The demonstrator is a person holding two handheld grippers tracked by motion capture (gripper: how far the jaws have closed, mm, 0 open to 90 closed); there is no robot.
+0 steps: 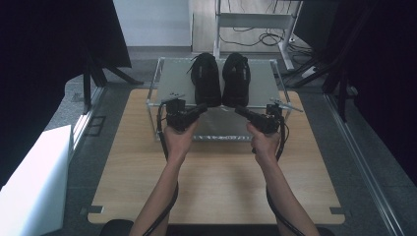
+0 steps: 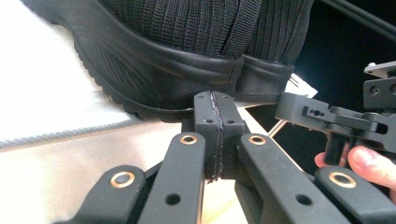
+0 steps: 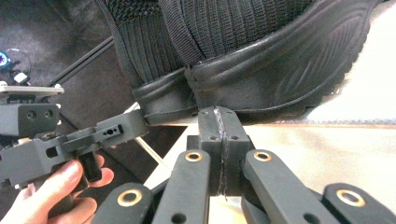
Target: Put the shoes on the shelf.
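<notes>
Two black knit shoes, the left shoe [image 1: 205, 78] and the right shoe [image 1: 236, 78], stand side by side on the top shelf [image 1: 172, 81] of a small metal rack, heels toward me. My left gripper [image 1: 202, 107] is shut with nothing in it, its tip just below the left shoe's heel [image 2: 187, 42]. My right gripper [image 1: 239, 110] is also shut and empty, its tip close under the right shoe's heel [image 3: 271, 60]. The two tips point inward toward each other. In the left gripper view the shut jaws [image 2: 214, 99] sit at the shelf's front edge; so do those in the right gripper view [image 3: 218, 114].
The rack stands at the far middle of a wooden table [image 1: 216, 182]. A white box [image 1: 34, 177] lies left of the table. Dark stands and curtains flank both sides, and a white frame with cables [image 1: 255, 24] stands behind the rack.
</notes>
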